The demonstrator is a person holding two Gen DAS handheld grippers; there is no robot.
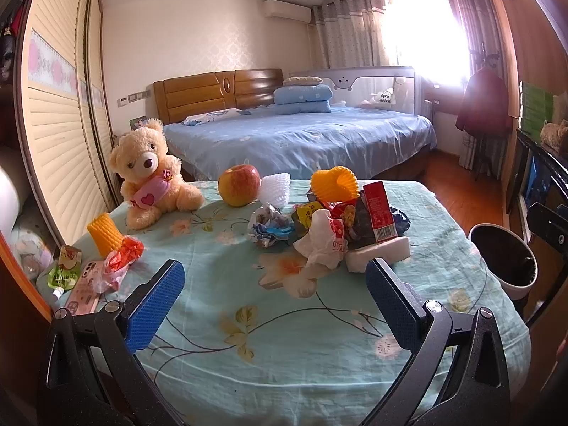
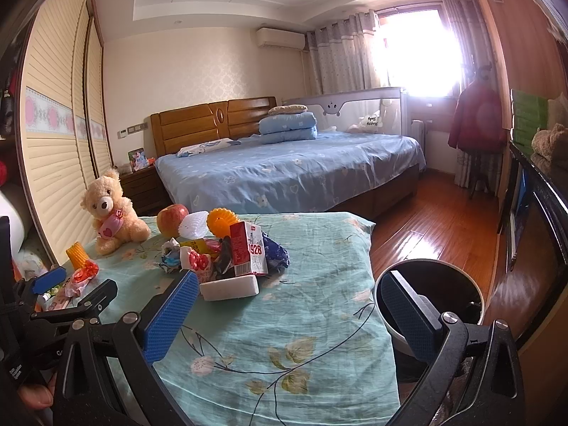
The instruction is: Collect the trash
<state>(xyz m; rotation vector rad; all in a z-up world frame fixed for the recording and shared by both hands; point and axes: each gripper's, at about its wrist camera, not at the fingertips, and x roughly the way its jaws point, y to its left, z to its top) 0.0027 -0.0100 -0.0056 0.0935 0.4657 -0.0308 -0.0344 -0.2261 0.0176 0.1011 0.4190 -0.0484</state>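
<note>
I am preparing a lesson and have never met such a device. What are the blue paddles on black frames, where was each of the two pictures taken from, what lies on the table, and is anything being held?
No robot is here: a person holds a two-finger grabber in each hand, each carrying a wide-angle camera that looks along its fingers. The blue paddles are those fingers. One picture comes from the left gripper, the other from the right gripper. Both stand open and hold nothing.

The table has a floral green cloth. On it sit a teddy bear, an apple, and a heap of rubbish: a red carton, crumpled wrappers, a white foam block and an orange foam net. More litter lies at the table's left edge. A bin with a dark liner stands on the floor to the right.
</note>
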